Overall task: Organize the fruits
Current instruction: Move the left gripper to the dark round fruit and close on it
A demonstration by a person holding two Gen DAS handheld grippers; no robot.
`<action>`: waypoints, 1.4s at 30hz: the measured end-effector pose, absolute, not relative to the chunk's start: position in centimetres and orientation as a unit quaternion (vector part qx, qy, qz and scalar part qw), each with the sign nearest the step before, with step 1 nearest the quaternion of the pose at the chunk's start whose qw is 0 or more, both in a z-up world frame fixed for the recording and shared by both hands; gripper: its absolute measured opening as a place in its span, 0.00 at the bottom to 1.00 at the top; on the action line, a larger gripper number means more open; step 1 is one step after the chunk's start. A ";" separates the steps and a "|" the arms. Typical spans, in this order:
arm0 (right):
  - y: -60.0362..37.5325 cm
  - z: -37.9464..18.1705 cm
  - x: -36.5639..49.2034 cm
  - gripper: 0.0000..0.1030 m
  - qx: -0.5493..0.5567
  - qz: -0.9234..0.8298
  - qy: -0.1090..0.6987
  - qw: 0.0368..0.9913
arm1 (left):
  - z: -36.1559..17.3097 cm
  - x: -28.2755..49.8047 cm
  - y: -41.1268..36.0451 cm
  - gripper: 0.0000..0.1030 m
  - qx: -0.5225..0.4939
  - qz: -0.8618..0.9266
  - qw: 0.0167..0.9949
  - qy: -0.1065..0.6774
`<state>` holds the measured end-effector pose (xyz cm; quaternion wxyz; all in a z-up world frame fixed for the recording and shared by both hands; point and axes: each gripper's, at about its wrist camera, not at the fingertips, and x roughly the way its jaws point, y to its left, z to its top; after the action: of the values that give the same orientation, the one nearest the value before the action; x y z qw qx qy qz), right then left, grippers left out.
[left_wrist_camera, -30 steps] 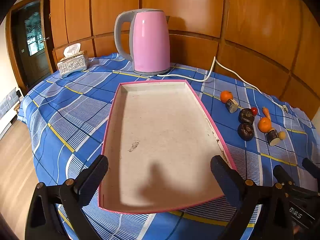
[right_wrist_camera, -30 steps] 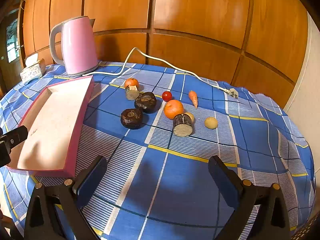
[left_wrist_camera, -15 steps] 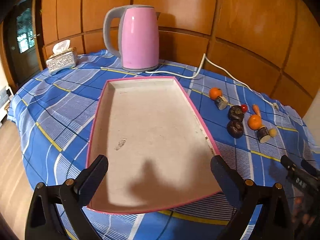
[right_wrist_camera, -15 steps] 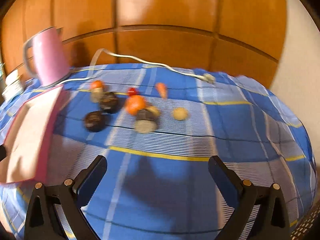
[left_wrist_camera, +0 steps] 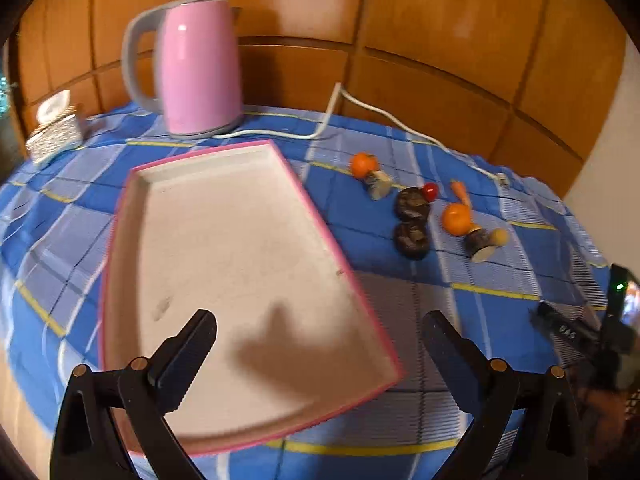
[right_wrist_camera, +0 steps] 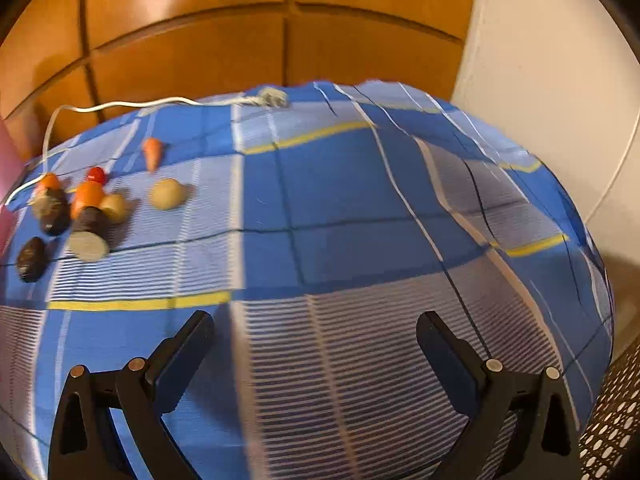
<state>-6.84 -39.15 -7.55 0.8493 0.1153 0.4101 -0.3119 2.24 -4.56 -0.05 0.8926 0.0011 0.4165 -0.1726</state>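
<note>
A pink-rimmed tray [left_wrist_camera: 320, 220] with a bare white floor lies on the blue plaid tablecloth. My left gripper [left_wrist_camera: 320, 340] is open and empty above the tray's near end. Several small fruits lie to the tray's right: an orange [left_wrist_camera: 457, 219], another orange [left_wrist_camera: 362, 164], two dark round fruits [left_wrist_camera: 411, 236], a red cherry tomato [left_wrist_camera: 431, 189], a small carrot [left_wrist_camera: 460, 190]. In the right wrist view the fruits sit at far left, with an orange [right_wrist_camera: 86, 196], a carrot [right_wrist_camera: 152, 152] and a yellowish ball [right_wrist_camera: 168, 193]. My right gripper [right_wrist_camera: 314, 344] is open and empty over bare cloth.
A pink kettle [left_wrist_camera: 198, 68] stands behind the tray, its white cord [left_wrist_camera: 360, 104] running right to a plug [right_wrist_camera: 272, 98]. A tissue box [left_wrist_camera: 54, 134] sits at far left. The table's right edge [right_wrist_camera: 600, 280] drops off near a white wall.
Both grippers have swung to the right. The tray now sits left in the left wrist view, and the fruits have slid to the far left of the right wrist view. Both stay open.
</note>
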 end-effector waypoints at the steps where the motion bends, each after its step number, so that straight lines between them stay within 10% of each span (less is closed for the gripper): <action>1: -39.4 -7.7 -7.0 1.00 0.126 -0.308 0.407 0.851 | 0.2 2.6 -4.9 1.00 0.000 -0.179 0.893 0.412; 15: -40.0 -8.1 -7.3 1.00 0.136 -0.305 0.376 0.864 | 1.0 7.1 -11.3 1.00 0.077 -0.243 0.869 0.424; 23: -39.9 -8.1 -7.3 1.00 0.132 -0.307 0.372 0.866 | -1.0 10.0 -15.8 0.72 0.122 -0.270 0.839 0.457; 30: -39.9 -8.1 -7.2 1.00 0.132 -0.307 0.372 0.866 | -3.7 12.1 -19.3 0.70 0.152 -0.270 0.818 0.485; 35: -39.9 -8.1 -7.2 1.00 0.132 -0.307 0.371 0.866 | -5.8 13.0 -20.0 0.42 0.158 -0.270 0.807 0.501; 42: -39.9 -8.1 -7.2 1.00 0.132 -0.307 0.371 0.867 | -2.7 10.7 -16.5 0.43 0.094 -0.298 0.825 0.471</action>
<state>-7.24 -39.91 -8.09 0.8666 0.1315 0.3709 -0.3068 10.68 -16.54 -2.67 0.8249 0.0936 0.4713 -0.2978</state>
